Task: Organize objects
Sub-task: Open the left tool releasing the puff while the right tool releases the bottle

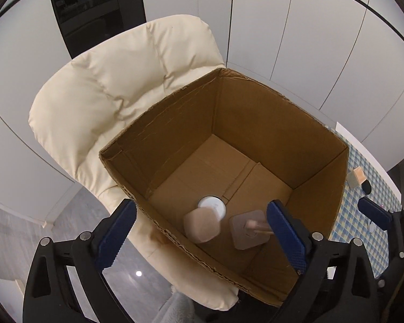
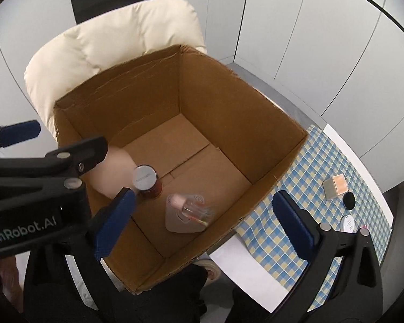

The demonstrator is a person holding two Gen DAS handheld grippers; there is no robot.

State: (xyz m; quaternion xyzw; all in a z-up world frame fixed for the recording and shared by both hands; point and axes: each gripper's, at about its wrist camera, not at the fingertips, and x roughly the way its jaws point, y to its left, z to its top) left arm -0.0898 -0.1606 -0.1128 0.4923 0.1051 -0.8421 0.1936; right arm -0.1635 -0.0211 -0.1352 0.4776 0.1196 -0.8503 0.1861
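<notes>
An open cardboard box (image 1: 161,113) (image 2: 229,102) stands on a cream padded chair. On its floor are a dark red can with a silver lid (image 1: 212,205) (image 2: 145,179), a blurred pink rounded object (image 1: 202,226) (image 2: 113,172), and a beige square piece (image 1: 242,239) (image 2: 177,223) with a small clear pink-capped bottle (image 1: 256,226) (image 2: 196,210) lying blurred on it. My left gripper (image 1: 202,238) hovers open above the pink object, its pads touching nothing. My right gripper (image 2: 204,222) hangs open over the bottle, apart from it.
The chair (image 1: 107,94) carries the box. To the right, a blue-and-yellow checked cloth (image 2: 323,175) covers a table holding a small square box (image 2: 335,185), a black round item (image 2: 349,200) and a white round jar (image 2: 347,223).
</notes>
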